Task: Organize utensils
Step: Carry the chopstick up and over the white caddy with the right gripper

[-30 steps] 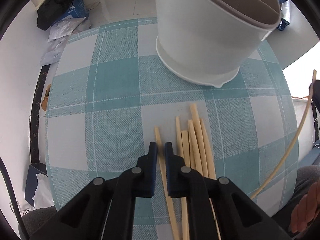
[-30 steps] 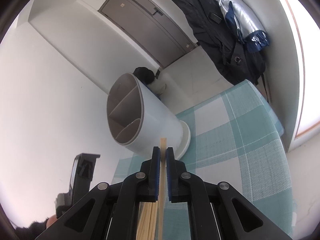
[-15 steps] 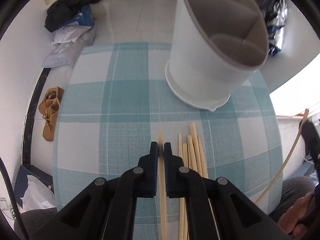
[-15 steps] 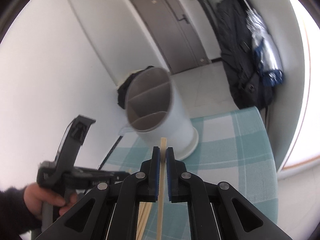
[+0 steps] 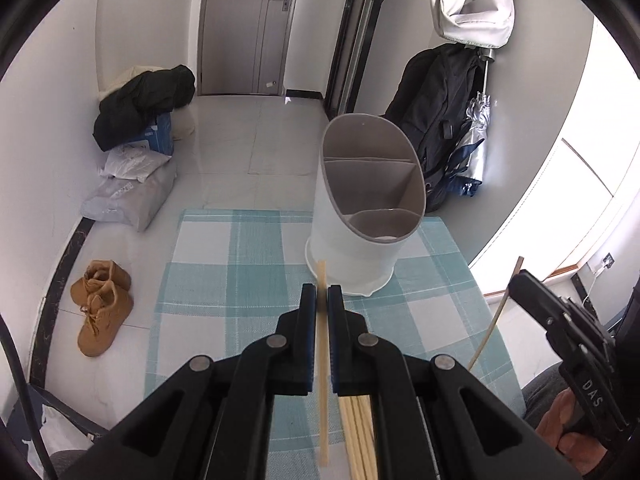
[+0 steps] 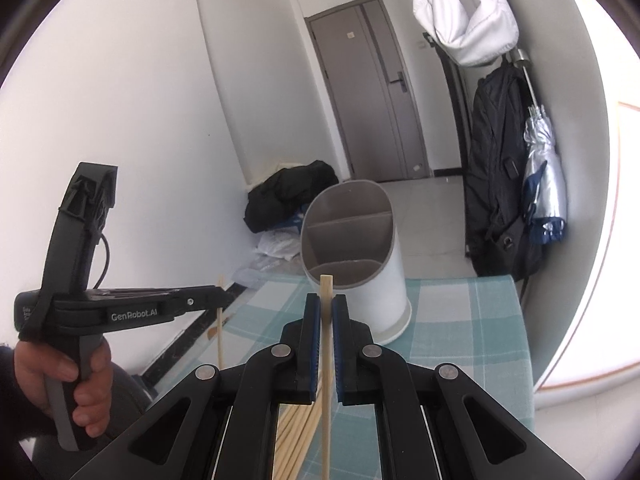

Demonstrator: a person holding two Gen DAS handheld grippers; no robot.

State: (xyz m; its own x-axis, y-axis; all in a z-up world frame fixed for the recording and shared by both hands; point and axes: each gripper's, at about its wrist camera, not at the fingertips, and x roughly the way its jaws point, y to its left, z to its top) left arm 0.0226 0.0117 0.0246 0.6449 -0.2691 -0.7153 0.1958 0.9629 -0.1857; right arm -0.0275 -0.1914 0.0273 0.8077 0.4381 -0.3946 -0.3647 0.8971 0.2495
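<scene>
Chopsticks: one pale stick [image 5: 321, 344] is clenched between the left jaws, its tip poking out just ahead of them; another stick [image 6: 326, 332] is clenched the same way in the right jaws; both are lifted off the table
Pile: more sticks [image 5: 358, 432] lie in a bundle on the table below the left gripper [image 5: 321, 294]; seen again under the right gripper [image 6: 326, 306]
Holder: white holder [image 5: 362, 216] stands upright on the far part of the table, well ahead of both grippers; its slanted grey rim faces them; dividers split it into compartments, all apparently unfilled
Table: checked teal-and-white cloth [image 5: 200, 264] covers it
Step in hand: carrying a stick in each gripper toward the holder, I judge; neither stick is over the rim yet
Doing it well: swing each stick to near vertical above one compartment; lower the tip past the rim before letting go; feed one gripper at a time so the two do not clash; keep clear of the dividers
Risk: a thin stick may pivot in the jaws; a tilted release could bounce it back out
</scene>
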